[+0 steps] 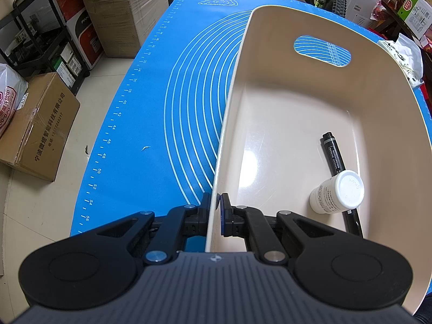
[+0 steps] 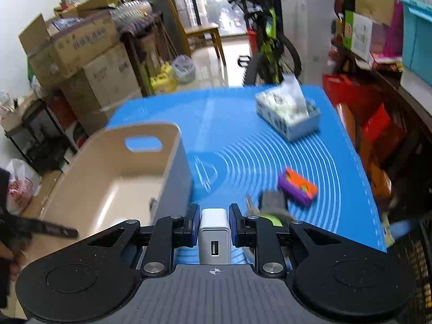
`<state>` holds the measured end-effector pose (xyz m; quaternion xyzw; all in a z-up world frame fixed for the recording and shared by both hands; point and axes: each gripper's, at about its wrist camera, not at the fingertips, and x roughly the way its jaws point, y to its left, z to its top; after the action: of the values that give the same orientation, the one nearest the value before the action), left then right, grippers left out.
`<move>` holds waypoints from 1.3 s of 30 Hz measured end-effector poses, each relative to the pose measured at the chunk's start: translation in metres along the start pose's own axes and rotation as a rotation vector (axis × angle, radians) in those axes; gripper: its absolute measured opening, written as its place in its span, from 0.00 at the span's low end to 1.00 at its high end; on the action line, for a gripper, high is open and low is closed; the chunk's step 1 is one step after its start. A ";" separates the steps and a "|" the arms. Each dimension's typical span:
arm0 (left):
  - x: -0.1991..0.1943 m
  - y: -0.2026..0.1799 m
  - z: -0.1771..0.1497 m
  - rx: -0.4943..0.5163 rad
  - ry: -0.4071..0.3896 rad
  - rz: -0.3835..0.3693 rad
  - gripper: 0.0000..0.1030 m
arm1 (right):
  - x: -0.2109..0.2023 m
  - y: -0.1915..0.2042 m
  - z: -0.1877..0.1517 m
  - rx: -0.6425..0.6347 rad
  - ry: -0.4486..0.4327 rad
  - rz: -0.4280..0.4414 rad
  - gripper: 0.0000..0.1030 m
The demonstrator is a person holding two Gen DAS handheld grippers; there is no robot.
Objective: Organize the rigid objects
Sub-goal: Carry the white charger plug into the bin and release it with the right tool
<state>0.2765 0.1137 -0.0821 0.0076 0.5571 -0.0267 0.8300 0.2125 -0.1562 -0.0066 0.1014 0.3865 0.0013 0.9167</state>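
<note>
A beige plastic bin (image 1: pixel 270 62) with a handle slot stands on the blue mat (image 1: pixel 162 94). In it lie a black marker (image 1: pixel 333 154) and a white pill bottle (image 1: pixel 337 193). My left gripper (image 1: pixel 215 202) is shut on the bin's near left wall, one finger outside and one inside. In the right wrist view the bin (image 2: pixel 172 167) is at left. My right gripper (image 2: pixel 214 218) is shut on a white USB charger (image 2: pixel 214 235), held above the mat beside the bin. A purple and orange block (image 2: pixel 298 186) and a grey-green object with keys (image 2: pixel 270 205) lie on the mat.
A patterned tissue box (image 2: pixel 289 113) sits at the mat's far right. Cardboard boxes (image 1: pixel 37 129) and a black rack (image 1: pixel 40 35) stand on the floor at left. A bicycle (image 2: pixel 267 40) and cluttered shelves (image 2: pixel 378 54) lie beyond and right of the table.
</note>
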 end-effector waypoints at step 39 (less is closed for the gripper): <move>0.000 -0.003 0.001 0.016 0.000 0.008 0.08 | 0.140 0.136 0.003 -0.241 0.198 0.005 0.31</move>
<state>0.2778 0.1102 -0.0820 0.0167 0.5568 -0.0278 0.8300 0.3235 -0.0121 -0.0783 -0.0092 0.4717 0.0601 0.8797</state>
